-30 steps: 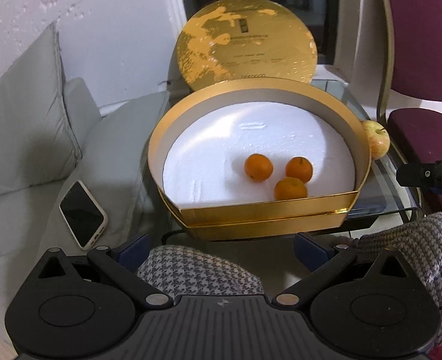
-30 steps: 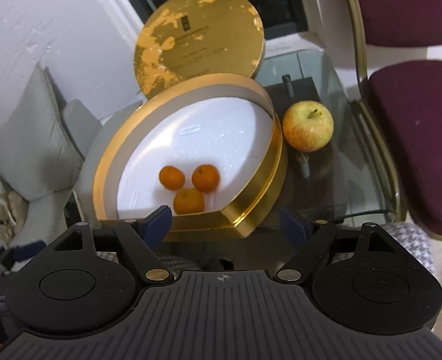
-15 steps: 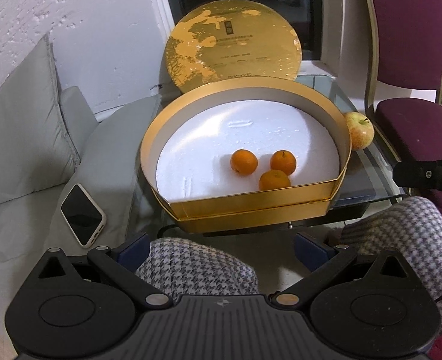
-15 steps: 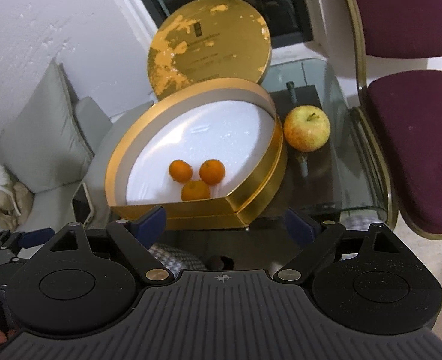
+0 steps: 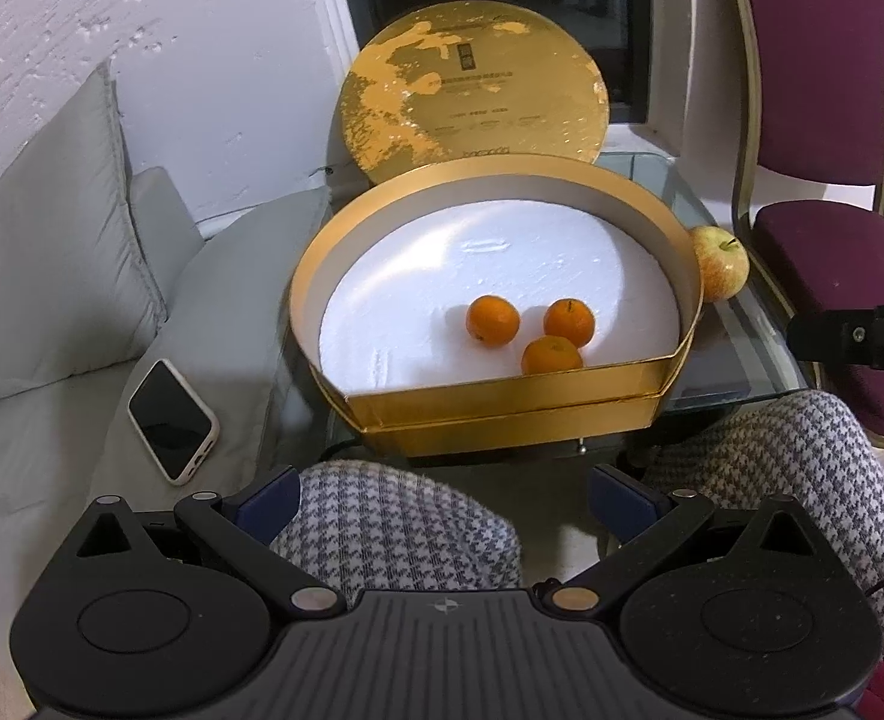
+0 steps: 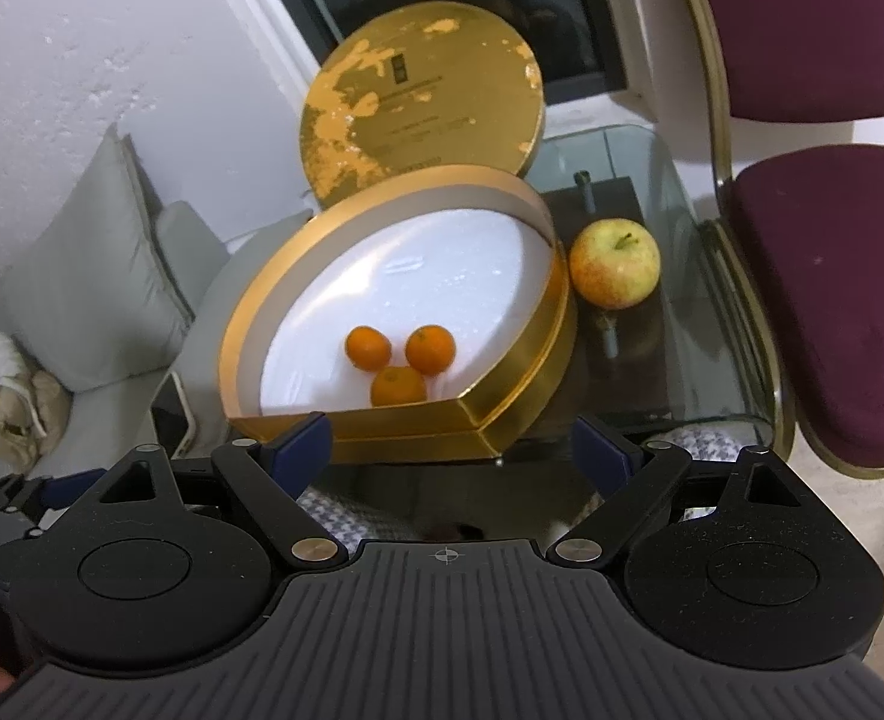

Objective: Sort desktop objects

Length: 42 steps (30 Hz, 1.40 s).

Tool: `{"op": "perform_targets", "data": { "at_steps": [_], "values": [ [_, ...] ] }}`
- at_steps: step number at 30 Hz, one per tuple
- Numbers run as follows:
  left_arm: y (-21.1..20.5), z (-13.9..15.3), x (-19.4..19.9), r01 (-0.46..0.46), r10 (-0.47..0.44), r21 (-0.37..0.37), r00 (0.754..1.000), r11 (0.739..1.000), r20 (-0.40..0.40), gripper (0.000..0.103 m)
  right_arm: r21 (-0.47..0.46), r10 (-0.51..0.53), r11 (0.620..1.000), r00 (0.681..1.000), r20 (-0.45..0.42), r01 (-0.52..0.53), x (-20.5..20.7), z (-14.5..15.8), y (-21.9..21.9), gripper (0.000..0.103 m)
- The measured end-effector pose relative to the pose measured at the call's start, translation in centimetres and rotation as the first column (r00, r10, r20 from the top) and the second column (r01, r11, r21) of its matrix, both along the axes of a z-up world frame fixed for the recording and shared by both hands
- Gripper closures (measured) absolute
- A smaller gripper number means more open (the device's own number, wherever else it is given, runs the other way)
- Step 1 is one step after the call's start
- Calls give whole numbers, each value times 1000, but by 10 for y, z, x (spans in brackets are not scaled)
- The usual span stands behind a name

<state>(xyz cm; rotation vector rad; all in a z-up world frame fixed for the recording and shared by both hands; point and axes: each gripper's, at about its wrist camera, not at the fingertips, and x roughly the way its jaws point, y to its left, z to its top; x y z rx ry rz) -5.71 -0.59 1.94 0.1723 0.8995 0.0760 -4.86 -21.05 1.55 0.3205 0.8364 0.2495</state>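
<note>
A round gold box (image 5: 676, 276) (image 6: 538, 324) with a white foam floor stands on the glass table. Three small oranges (image 5: 493, 319) (image 6: 400, 387) lie inside near its front wall. A yellow-red apple (image 5: 721, 262) (image 6: 616, 264) sits on the glass just right of the box. My left gripper (image 5: 445, 495) is open and empty, held back above a knee in houndstooth cloth. My right gripper (image 6: 451, 441) is open too, hovering short of the box's front edge. The right gripper's tip (image 5: 856, 333) shows at the far right of the left wrist view.
The gold lid (image 5: 475, 96) (image 6: 421, 102) leans upright behind the box. A phone (image 5: 172, 420) lies on the grey sofa beside a cushion (image 5: 52, 258). A maroon chair (image 5: 832, 222) (image 6: 832, 276) stands right of the glass table (image 6: 670, 360).
Both grippers have drawn back and up from the box, so it looks smaller and further away. The oranges and apple have not moved.
</note>
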Motion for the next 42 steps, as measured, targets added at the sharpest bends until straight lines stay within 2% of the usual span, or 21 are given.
{"op": "perform_targets", "data": {
  "at_steps": [9,15,22,26,35,42],
  "values": [
    [-7,3,-4,29,-29,-16,1000,999,9,1,-10,-22,1000,1000,0,22,-12,5,-5,12],
    [-6,3,-5,24,-23,-9,1000,1000,15,1,17,-57,998,998,-2,57,-8,6,-17,12],
    [-1,-7,8,-1,1,-28,1000,1000,-24,1,23,-51,998,999,-14,51,2,-3,-14,12],
    [-1,-14,16,9,-10,-28,999,1000,-45,1,36,-93,995,995,-26,94,7,-11,-24,12],
    [12,-25,42,-34,30,-39,994,999,-107,1,72,-175,980,979,-105,183,41,-30,-38,12],
    [21,-14,90,-80,74,-47,991,996,-114,1,127,-295,939,939,-177,319,98,-39,-66,12]
  ]
}}
